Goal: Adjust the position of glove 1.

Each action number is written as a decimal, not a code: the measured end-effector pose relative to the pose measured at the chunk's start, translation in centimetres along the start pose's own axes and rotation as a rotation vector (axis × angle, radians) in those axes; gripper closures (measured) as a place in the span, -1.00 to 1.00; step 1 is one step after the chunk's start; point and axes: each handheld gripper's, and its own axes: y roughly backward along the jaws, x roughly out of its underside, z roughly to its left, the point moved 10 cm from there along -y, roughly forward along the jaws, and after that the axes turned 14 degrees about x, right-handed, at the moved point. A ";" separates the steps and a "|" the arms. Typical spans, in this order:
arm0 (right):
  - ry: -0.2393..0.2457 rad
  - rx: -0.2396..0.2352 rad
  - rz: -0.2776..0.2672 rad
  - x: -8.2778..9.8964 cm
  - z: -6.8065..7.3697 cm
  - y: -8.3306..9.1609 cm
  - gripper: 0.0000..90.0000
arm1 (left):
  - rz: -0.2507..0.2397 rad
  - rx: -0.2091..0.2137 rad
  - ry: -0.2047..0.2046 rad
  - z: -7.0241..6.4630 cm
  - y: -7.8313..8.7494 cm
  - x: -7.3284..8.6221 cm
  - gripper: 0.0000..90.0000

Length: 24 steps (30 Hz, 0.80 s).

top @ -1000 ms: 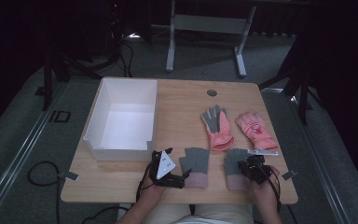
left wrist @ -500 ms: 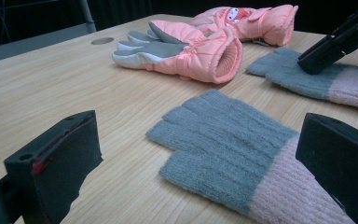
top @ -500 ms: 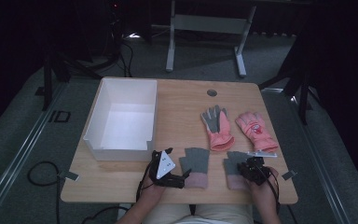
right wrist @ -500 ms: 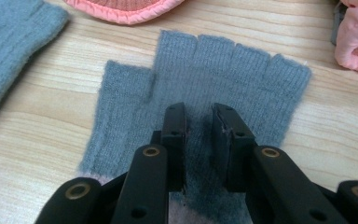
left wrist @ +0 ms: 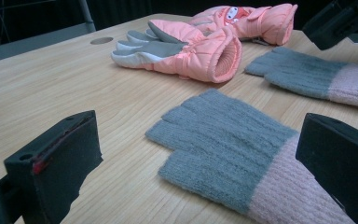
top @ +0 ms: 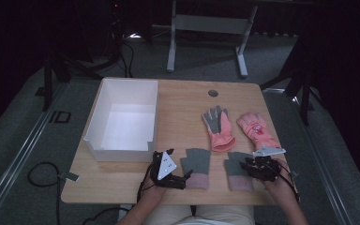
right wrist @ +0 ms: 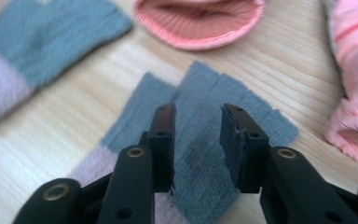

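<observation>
A: Right gripper sits over the right grey knit glove at the table's near edge. In the right gripper view its jaws stand parted above the glove's grey part, the cloth lying flat between and below them. They have just been opening; the pads do not press on the knit.

B: And the left gripper?

A: At the near edge too, beside the left grey knit glove. In the left gripper view its jaws stand wide apart, one on bare wood, the other at the glove's pink cuff. Nothing is gripped; the glove lies flat between them.

B: The rest of the table?

A: Two pink padded gloves farther back: one palm up, grey palm showing; the other to its right, just beside the right gripper. White open box on the left side. Both knit gloves lie near each other, apart, fingers pointing away from the person.
</observation>
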 end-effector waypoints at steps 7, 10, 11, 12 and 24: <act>0.070 -0.054 0.036 0.3 0.5 -0.6 0.37 | 0.000 -0.002 -0.002 0.0 0.0 0.0 -1.00; 0.059 -0.056 0.048 0.6 0.5 -1.1 0.36 | 0.001 -0.001 -0.003 -0.1 0.0 0.0 -1.00; 0.054 -0.057 0.055 0.8 0.5 -1.2 0.36 | 0.003 -0.002 -0.004 0.0 0.0 0.0 -1.00; 0.051 -0.060 0.060 1.0 0.6 -1.4 0.35 | 0.002 -0.002 -0.003 0.0 0.0 0.0 -1.00; 0.033 -0.033 0.103 2.0 1.1 -2.1 0.57 | 0.001 0.002 -0.002 -0.1 0.0 0.0 -1.00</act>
